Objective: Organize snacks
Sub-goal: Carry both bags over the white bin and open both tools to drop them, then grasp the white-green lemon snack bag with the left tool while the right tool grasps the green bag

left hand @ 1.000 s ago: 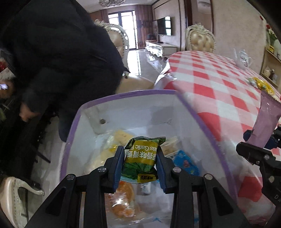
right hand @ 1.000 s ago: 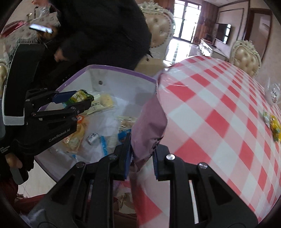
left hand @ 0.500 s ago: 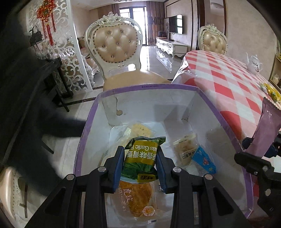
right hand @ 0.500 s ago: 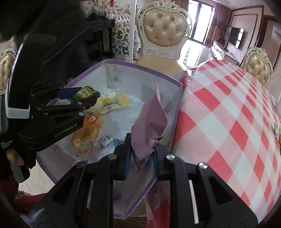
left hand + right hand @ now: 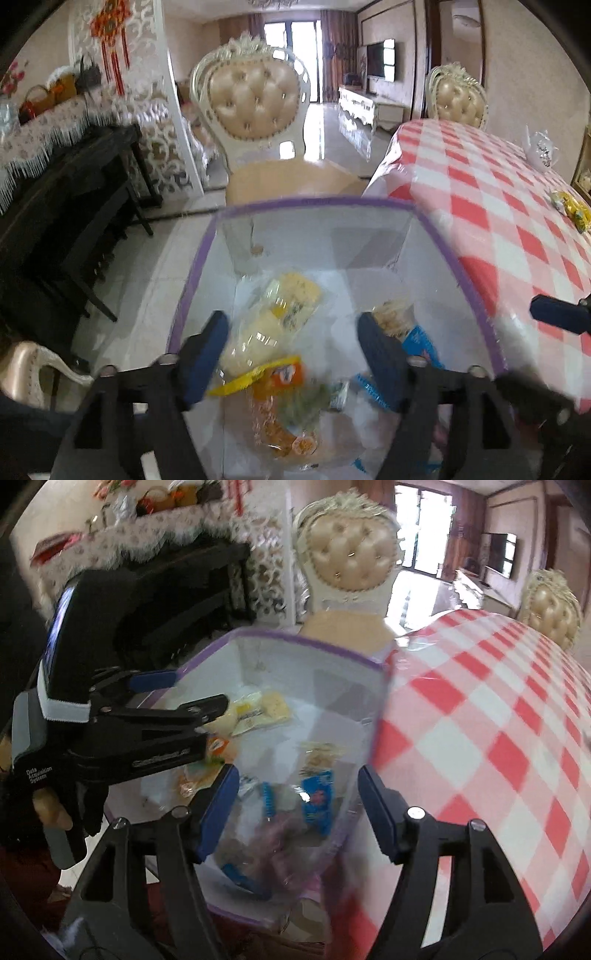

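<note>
A white box with a purple rim (image 5: 314, 205) (image 5: 303, 642) stands beside the checked table and holds several snack packets. My left gripper (image 5: 291, 345) is open and empty above it; below lie the green packet (image 5: 303, 400), blurred, on an orange one (image 5: 280, 424), and a yellow one (image 5: 291, 295). My right gripper (image 5: 293, 806) is open and empty over the box's near right corner. The purple packet (image 5: 277, 853) lies blurred inside the box beneath it, next to a blue packet (image 5: 317, 801). The left gripper also shows in the right wrist view (image 5: 184, 698).
The red-and-white checked table (image 5: 498, 192) (image 5: 498, 720) is to the right, with yellow packets (image 5: 570, 208) and a teapot (image 5: 541, 147) far back. A cream padded chair (image 5: 258, 110) stands behind the box. A dark cabinet (image 5: 55, 192) is on the left.
Both grippers opened. The green packet dropped from the left gripper and the purple packet dropped from the right gripper, both into the box. The person in black is gone from view.
</note>
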